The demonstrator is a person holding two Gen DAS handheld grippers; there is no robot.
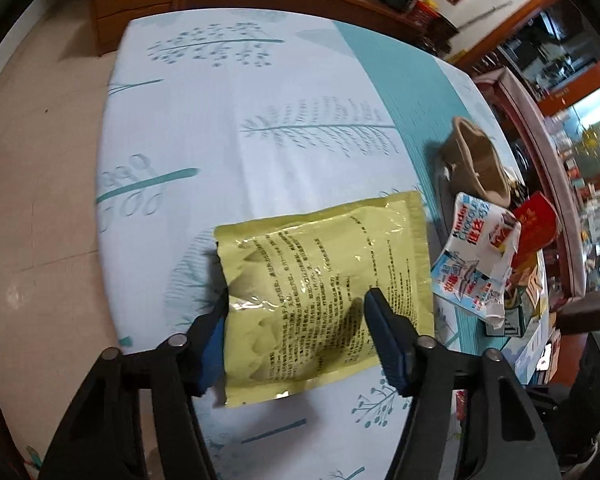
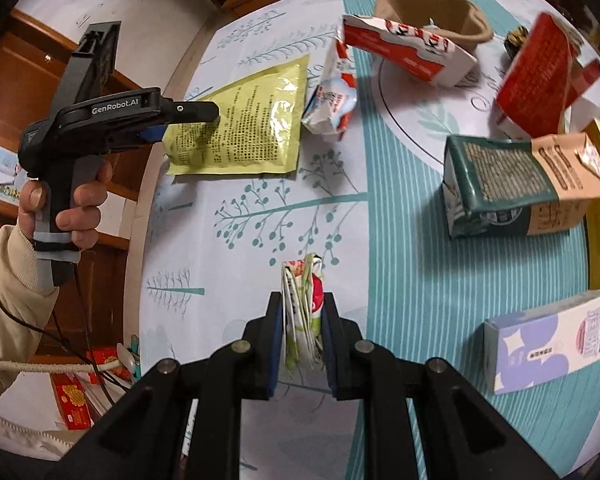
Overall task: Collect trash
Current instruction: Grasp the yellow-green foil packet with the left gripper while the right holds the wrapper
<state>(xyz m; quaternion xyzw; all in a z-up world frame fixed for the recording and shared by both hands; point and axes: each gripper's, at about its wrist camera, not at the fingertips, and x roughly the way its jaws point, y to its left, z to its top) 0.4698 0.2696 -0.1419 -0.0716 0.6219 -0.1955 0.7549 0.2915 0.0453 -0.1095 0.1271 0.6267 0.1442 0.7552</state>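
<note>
A yellow-green foil pouch with black print lies flat on the tablecloth. My left gripper is open, its blue-padded fingers straddling the pouch's near end just above it. In the right wrist view the pouch lies at the table's left edge, with the left gripper over its near end. My right gripper is shut on a crumpled white, green and red wrapper, held above the cloth.
A brown paper bowl, a torn Kinder wrapper, a red-white Kinder box, a red carton, a green-and-tan carton and a lilac box lie at the right. The table edge runs along the left.
</note>
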